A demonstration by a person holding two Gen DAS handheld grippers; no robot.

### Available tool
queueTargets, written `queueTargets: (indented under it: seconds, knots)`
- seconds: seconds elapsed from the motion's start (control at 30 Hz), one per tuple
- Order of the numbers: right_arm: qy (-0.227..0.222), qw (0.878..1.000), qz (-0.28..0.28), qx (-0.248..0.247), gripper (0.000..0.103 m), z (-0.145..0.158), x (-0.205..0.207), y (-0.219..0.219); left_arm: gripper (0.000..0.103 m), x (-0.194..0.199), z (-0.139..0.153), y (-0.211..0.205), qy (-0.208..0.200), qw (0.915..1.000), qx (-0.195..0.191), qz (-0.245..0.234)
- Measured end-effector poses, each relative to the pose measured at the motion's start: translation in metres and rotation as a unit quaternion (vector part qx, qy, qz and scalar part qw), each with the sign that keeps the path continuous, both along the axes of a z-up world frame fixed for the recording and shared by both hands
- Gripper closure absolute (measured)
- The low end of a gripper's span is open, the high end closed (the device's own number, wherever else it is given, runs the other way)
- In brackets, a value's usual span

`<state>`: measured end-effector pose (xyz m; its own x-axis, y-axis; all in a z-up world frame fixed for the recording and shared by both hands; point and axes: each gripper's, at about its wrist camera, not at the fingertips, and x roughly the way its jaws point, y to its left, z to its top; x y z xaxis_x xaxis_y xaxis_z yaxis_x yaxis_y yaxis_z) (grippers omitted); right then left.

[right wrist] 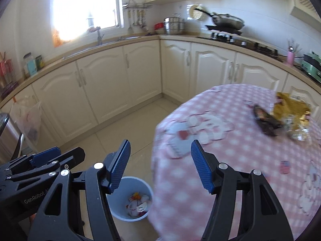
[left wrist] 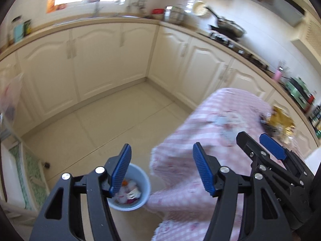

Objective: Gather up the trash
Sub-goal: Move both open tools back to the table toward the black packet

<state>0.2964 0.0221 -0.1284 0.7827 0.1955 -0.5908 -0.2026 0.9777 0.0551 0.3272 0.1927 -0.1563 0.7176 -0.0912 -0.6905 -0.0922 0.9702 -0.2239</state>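
Left wrist view shows the left gripper (left wrist: 161, 167) with ribbed blue pads spread apart and nothing between them, angled down over the pale tiled floor (left wrist: 96, 124). Below sits a round light-blue plastic bin (left wrist: 145, 182) holding crumpled paper scraps, just beside the draped edge of the pink checked tablecloth (left wrist: 200, 124). The right gripper (right wrist: 160, 165) is likewise released and empty. Near the table's far right edge lie a crinkled gold foil wrapper (right wrist: 291, 108) and a dark flat wrapper (right wrist: 264, 120).
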Motion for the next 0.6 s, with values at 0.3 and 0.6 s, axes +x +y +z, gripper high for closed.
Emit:
queueTargets:
  seconds: [0.3, 0.6]
  knots:
    - [-0.015, 0.994, -0.109, 0.016, 0.043, 0.012, -0.007, -0.139, 0.041, 0.035, 0.018, -0.142, -0.007, 0.9937, 0.000, -0.112]
    - [0.017, 0.984, -0.174, 0.042, 0.043, -0.006, 0.014, -0.239, 0.041, 0.082, -0.002, -0.231, 0.028, 0.9869, -0.016, -0.158]
